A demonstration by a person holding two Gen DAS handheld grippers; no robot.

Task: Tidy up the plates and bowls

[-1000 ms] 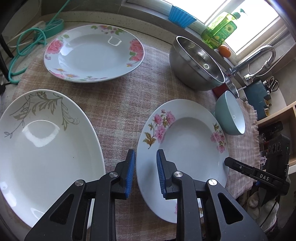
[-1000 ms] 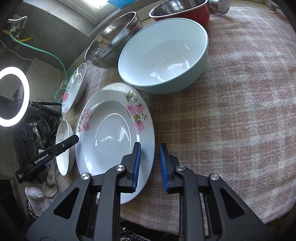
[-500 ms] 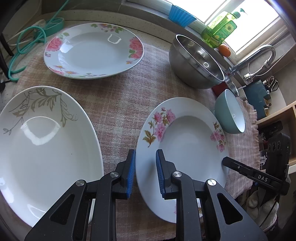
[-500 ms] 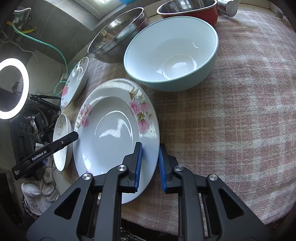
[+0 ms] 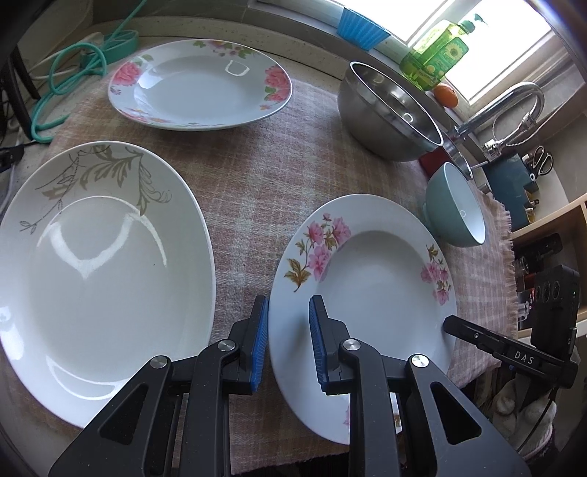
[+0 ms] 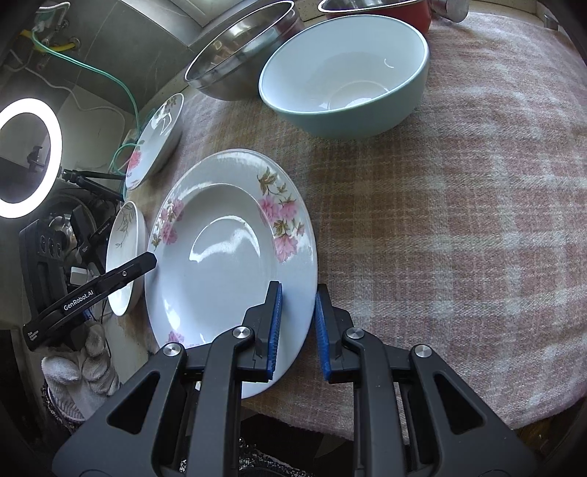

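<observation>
A white deep plate with pink flowers [image 5: 367, 279] lies on the checked cloth [image 5: 256, 190] between my two grippers. My left gripper [image 5: 288, 312] is shut on the plate's left rim, one blue pad outside the edge and one on the rim. My right gripper [image 6: 298, 293] is shut on the opposite rim of the same plate [image 6: 220, 257]. In each wrist view the other gripper's black finger shows at the plate's far edge. An oval plate with a grey leaf pattern [image 5: 99, 275], a rose-patterned plate [image 5: 198, 84], a steel bowl [image 5: 385, 117] and a teal bowl [image 6: 345, 73] stand around it.
A red pot [image 6: 385, 11] stands behind the teal bowl. A faucet [image 5: 513, 99], a green soap bottle [image 5: 436, 55] and a blue cup [image 5: 361, 27] line the window sill. A green cable [image 5: 73, 69] lies at the far left. The cloth's front edge is close below the grippers.
My right gripper's jaws have narrowed onto the plate's rim, and the plate now sits squarely between its pads. The left gripper holds the rim as before.
</observation>
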